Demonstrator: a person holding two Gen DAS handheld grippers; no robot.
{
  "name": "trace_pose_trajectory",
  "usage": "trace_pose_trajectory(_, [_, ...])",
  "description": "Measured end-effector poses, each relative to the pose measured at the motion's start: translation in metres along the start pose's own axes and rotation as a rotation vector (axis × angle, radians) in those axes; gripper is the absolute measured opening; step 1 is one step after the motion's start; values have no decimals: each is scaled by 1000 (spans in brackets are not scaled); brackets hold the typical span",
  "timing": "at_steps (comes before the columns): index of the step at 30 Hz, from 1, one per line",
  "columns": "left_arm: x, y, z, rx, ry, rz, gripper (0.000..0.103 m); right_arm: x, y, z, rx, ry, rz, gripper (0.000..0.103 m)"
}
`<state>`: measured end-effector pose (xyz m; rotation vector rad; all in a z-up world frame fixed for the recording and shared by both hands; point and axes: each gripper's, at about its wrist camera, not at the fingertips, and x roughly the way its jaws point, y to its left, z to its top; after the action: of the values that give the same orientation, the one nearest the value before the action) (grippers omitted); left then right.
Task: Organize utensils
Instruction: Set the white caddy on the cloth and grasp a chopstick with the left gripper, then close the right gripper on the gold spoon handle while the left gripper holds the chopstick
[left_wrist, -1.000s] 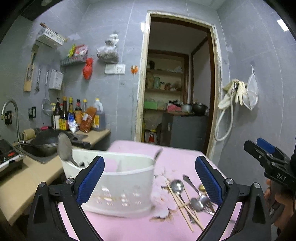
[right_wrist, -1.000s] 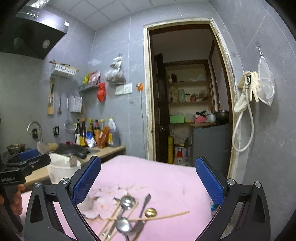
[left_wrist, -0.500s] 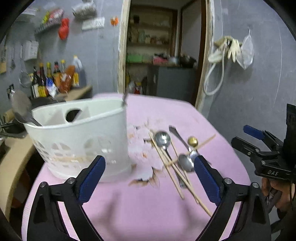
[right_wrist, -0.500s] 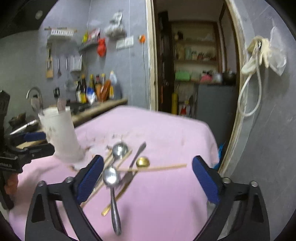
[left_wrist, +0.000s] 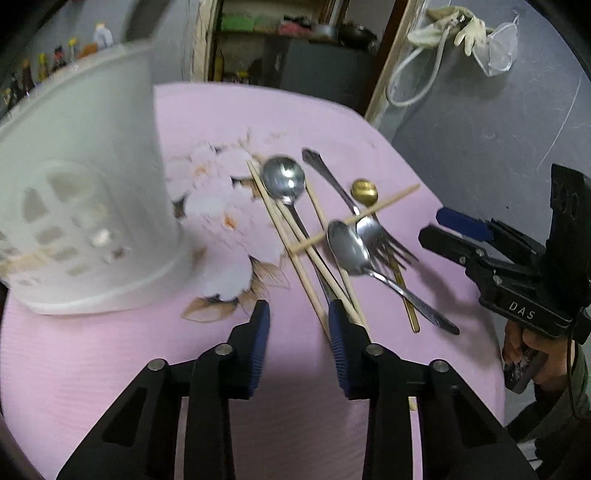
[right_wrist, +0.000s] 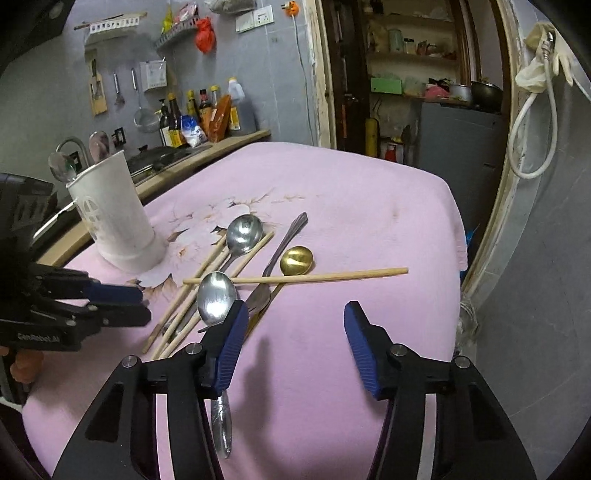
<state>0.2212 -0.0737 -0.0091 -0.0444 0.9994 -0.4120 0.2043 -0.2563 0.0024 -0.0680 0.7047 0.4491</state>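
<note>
A pile of utensils lies on the pink cloth: steel spoons (left_wrist: 282, 179) (right_wrist: 216, 297), a gold spoon (left_wrist: 364, 190) (right_wrist: 296, 260), a fork (left_wrist: 380, 236), and several wooden chopsticks (left_wrist: 295, 243) (right_wrist: 295, 277). A white perforated utensil holder (left_wrist: 85, 199) (right_wrist: 114, 218) stands to the left with spoons in it. My left gripper (left_wrist: 297, 314) is open and empty, low at the near ends of the chopsticks. My right gripper (right_wrist: 293, 314) is open and empty, just right of the pile, its left finger over a spoon handle.
The pink cloth (right_wrist: 332, 184) covers a table whose right edge drops toward a grey wall and doorway (right_wrist: 406, 74). A kitchen counter with bottles (right_wrist: 199, 110) and a sink lies to the left behind the holder.
Both grippers have tilted down and come closer to the pile. Both grippers' jaws have narrowed, the left's the most, and it now sits at the chopstick ends.
</note>
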Motion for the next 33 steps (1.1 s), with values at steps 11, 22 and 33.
trace_pose_trajectory(11, [18, 2, 16, -29, 40, -19, 20, 16, 1, 9, -24, 46, 14, 44])
trace_pose_trajectory(22, [10, 14, 12, -82, 36, 13, 4, 28, 3, 25, -46, 43, 8, 44])
trace_pose_trajectory(33, [-15, 20, -11, -101, 27, 29, 2, 66, 8, 46, -106, 152, -65, 38])
